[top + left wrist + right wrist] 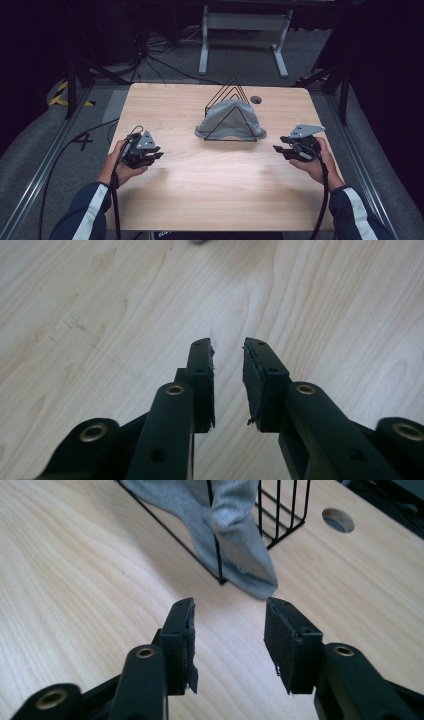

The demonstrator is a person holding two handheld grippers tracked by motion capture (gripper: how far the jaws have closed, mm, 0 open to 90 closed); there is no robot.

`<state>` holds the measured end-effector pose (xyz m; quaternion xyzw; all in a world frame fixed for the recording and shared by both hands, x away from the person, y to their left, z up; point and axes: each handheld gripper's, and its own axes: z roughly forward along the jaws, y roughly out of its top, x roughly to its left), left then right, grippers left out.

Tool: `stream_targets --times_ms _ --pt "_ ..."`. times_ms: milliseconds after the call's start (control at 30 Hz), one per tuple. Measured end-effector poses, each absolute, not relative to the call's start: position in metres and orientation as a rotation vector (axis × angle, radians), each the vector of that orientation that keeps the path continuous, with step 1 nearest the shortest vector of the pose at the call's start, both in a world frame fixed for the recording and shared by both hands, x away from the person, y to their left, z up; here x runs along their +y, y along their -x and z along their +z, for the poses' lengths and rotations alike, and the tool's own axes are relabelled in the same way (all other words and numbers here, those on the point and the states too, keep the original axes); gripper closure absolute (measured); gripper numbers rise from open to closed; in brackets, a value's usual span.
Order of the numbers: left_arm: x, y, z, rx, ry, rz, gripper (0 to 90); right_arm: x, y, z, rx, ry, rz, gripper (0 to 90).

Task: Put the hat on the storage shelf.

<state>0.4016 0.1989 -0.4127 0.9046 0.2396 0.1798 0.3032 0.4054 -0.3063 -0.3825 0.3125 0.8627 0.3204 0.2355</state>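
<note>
Grey cloth (227, 119) drapes the wire rack (233, 95) mid-table, left gripper (154, 156) narrowly parted, right gripper (280, 149) wider, both empty.

The high view looks forward and down from above the person's side, taking in the whole pale wooden tabletop (220, 190). The left gripper view sits close over bare wood, facing along its tongs (229, 385). The right gripper view, low and near, faces the black wire triangular rack (280, 515) draped with grey cloth (240, 540), shared with the high view.
</note>
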Motion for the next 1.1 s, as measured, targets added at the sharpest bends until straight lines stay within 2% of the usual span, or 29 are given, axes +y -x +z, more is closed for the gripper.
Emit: stream_targets --times_ms 333,500,567,667,933,1033,1100 --pt "0.217 -0.387 -0.437 0.713 -2.425 0.443 59.4 -0.327 -0.386 -0.410 2.377 -0.916 0.867 47.1" --pt "0.221 -0.378 -0.447 0.735 -2.426 0.445 46.3 -0.343 -0.376 -0.424 2.365 -0.970 0.891 41.0" --pt "0.224 -0.373 -0.452 0.739 -2.417 0.427 45.6 -0.345 -0.375 -0.427 2.361 -0.978 0.889 39.9" --pt "0.227 -0.367 -0.460 0.772 -2.406 0.419 38.0 -0.352 -0.368 -0.437 2.356 -1.017 0.863 37.0" --pt "0.243 -0.350 -0.473 0.807 -2.295 0.370 24.5 -0.372 -0.348 -0.462 2.334 -1.129 0.949 29.7" --pt "0.247 -0.345 -0.479 0.841 -2.237 0.314 22.3 -0.377 -0.340 -0.465 2.291 -1.153 0.985 27.5" --pt "0.247 -0.341 -0.482 0.836 -2.212 0.336 18.3 -0.378 -0.336 -0.467 2.272 -1.158 0.992 26.5"
